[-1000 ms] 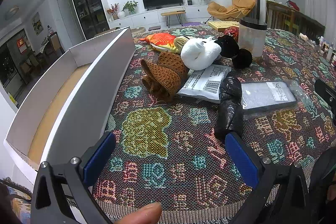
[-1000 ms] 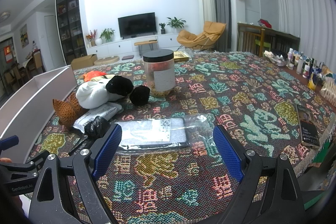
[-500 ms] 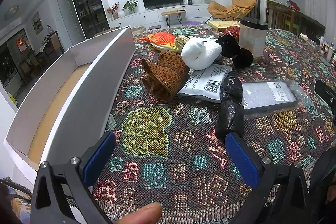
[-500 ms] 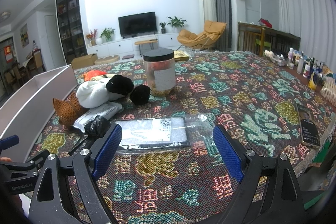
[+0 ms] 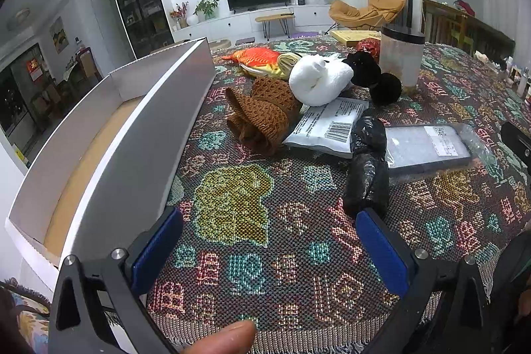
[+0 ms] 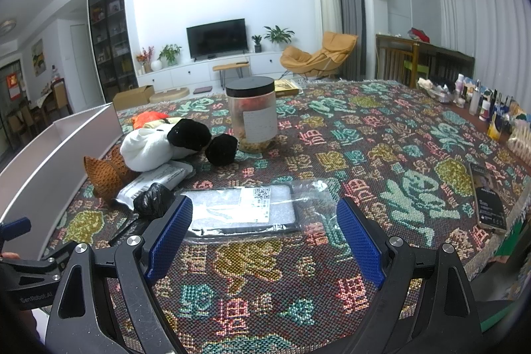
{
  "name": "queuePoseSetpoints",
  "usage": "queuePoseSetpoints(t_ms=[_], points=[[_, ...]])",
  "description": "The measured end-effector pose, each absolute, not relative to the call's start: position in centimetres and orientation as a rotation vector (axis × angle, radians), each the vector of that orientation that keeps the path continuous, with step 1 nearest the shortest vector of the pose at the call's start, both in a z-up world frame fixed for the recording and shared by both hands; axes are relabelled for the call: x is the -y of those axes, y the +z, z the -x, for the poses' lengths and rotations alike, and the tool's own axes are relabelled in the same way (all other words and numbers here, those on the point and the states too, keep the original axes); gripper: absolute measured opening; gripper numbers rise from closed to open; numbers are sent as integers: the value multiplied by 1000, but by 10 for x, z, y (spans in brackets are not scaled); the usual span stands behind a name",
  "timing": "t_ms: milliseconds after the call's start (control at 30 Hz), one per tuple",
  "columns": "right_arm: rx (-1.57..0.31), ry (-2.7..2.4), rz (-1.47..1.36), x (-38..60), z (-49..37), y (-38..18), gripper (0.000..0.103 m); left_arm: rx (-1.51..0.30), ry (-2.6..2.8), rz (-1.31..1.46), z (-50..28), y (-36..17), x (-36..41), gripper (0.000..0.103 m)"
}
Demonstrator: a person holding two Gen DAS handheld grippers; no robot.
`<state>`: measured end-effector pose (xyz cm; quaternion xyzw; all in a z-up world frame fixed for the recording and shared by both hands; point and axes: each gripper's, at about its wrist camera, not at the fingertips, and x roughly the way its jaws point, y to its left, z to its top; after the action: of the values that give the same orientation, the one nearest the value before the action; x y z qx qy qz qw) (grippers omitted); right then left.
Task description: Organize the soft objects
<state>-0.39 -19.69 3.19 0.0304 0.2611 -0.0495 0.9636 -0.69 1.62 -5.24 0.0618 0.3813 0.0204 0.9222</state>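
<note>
Just beyond the open left gripper (image 5: 269, 249) lies the black bag (image 5: 366, 166).

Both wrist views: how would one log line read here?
left gripper: open, empty | right gripper: open, empty | long white cardboard box: empty

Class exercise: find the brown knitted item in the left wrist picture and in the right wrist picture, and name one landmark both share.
Left wrist: the brown knitted item lies upper centre, beside the white box.
Right wrist: the brown knitted item lies at middle left, partly behind the white and black plush toy.
Shared landmark: the black-lidded jar.
</note>
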Motion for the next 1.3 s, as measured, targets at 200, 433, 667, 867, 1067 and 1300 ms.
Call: queuePoseSetpoints(t_ms=[200, 433, 667, 867, 1067, 1300], points=[[-528, -100, -62, 198, 4, 32, 90, -784, 42, -126, 7, -53, -16, 103], [-529, -100, -62, 198, 4, 32, 90, -786, 44, -125, 7, -53, -19, 103], [-529, -100, -64, 198, 4, 32, 90, -788, 44, -126, 7, -54, -21, 103], [-529, -99, -65, 198, 4, 32, 90, -789, 44, -126, 8, -55, -21, 103], [-529, -99, -65, 198, 4, 32, 90, -789, 44, -127, 7, -55, -21, 103], [-529, -99, -66, 199, 4, 32, 90, -790, 46, -126, 7, -55, -21, 103]])
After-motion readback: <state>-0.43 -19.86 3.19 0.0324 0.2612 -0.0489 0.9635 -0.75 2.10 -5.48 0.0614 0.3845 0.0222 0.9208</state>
